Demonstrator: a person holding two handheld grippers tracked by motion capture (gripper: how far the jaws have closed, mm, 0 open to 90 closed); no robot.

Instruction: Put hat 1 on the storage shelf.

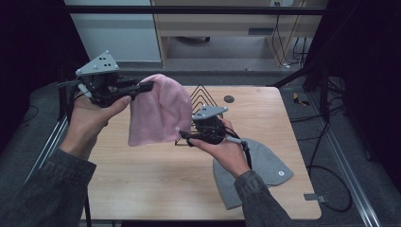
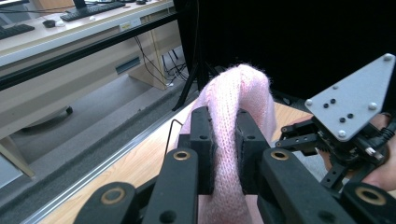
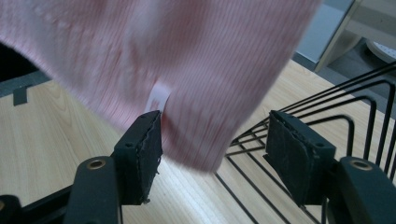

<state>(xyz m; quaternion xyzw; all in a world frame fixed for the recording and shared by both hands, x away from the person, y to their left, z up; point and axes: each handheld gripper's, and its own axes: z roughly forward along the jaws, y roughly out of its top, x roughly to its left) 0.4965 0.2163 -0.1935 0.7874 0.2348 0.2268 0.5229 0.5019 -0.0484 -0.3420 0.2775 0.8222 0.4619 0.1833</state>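
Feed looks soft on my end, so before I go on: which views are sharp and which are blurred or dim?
High view: dim overall, dark at both sides, but the pink hat and grey hat read clearly. Left gripper view: sharp, with the left tongs shut on pink knit. Right gripper view: the hat is smeared with motion blur, while the open right tongs and the wire rack stay crisp.

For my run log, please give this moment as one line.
left gripper: shut on pink beanie, lifted | right gripper: open at hem | grey beanie: on table

Grey floor (image 1: 227, 64) (dimly lit) beneath a pale desk (image 2: 70, 70).
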